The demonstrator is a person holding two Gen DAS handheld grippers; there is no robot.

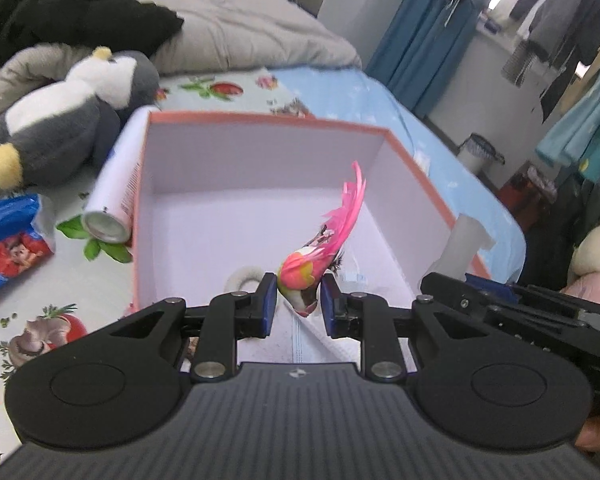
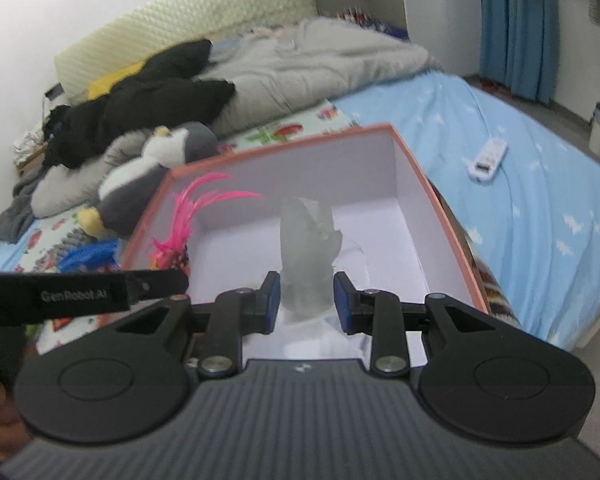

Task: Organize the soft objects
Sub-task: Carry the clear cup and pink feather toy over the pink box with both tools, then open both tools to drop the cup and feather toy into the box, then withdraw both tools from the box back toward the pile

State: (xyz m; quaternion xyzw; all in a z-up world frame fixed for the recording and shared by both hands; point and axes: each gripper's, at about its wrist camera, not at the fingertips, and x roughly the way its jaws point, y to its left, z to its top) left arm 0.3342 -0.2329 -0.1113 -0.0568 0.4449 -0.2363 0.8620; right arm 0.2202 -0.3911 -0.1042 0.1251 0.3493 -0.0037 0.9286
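Left wrist view: left gripper [image 1: 299, 299] clamped on a small feathered toy bird [image 1: 305, 274], body pink with a yellow-green patch, long pink tail feathers rising up and ahead. Held just over the near edge of an open box [image 1: 260, 124], white matte card inside, salmon rim. Low inside the box, left of the pads, a pale looped thing only partly seen. Left of the box, touching its wall, a white spray can [image 1: 114, 196] lying on its side; farther left a grey-and-white plush penguin [image 1: 66, 120] and a blue snack bag [image 1: 8, 240] on the printed bedsheet. Off to the right, the right gripper [image 1: 512, 300] beside a pale translucent piece at the box rim.

Right wrist view: right gripper [image 2: 307, 300] around a frosted, translucent soft object [image 2: 306, 248], upright, lumpy; blue pads [image 2: 272, 300] close at its sides, firm contact hard to tell through blur. Ahead and below, the same box [image 2: 420, 188]. To the left, the left gripper's black arm [image 2: 80, 292] with pink feathers [image 2: 196, 208] above it. Beyond, the penguin [image 2: 156, 176], black clothes, grey quilt; right, a white remote [image 2: 487, 159] on blue sheet.
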